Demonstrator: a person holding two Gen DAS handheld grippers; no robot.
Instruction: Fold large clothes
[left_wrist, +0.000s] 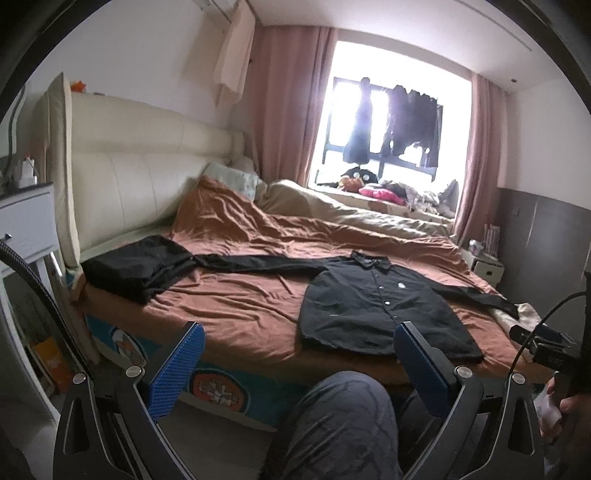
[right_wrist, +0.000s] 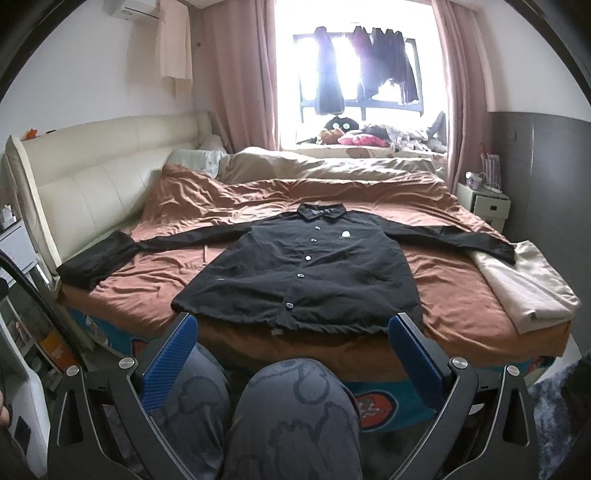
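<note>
On bed (right_wrist: 155, 306): black shirt (right_wrist: 295, 273) laid flat, buttons up, sleeves spread wide, hem at near edge, ready for folding. Left gripper (left_wrist: 299, 365) and right gripper (right_wrist: 291, 354) both spread, empty, held back off the cloth.

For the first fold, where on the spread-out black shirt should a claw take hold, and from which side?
Probably the cuffs. The black shirt lies flat, buttons up, both sleeves stretched straight out. The right claw, open, could come from the right and pinch the cuff lying on the beige cloth; its raised edge gives purchase.
</note>
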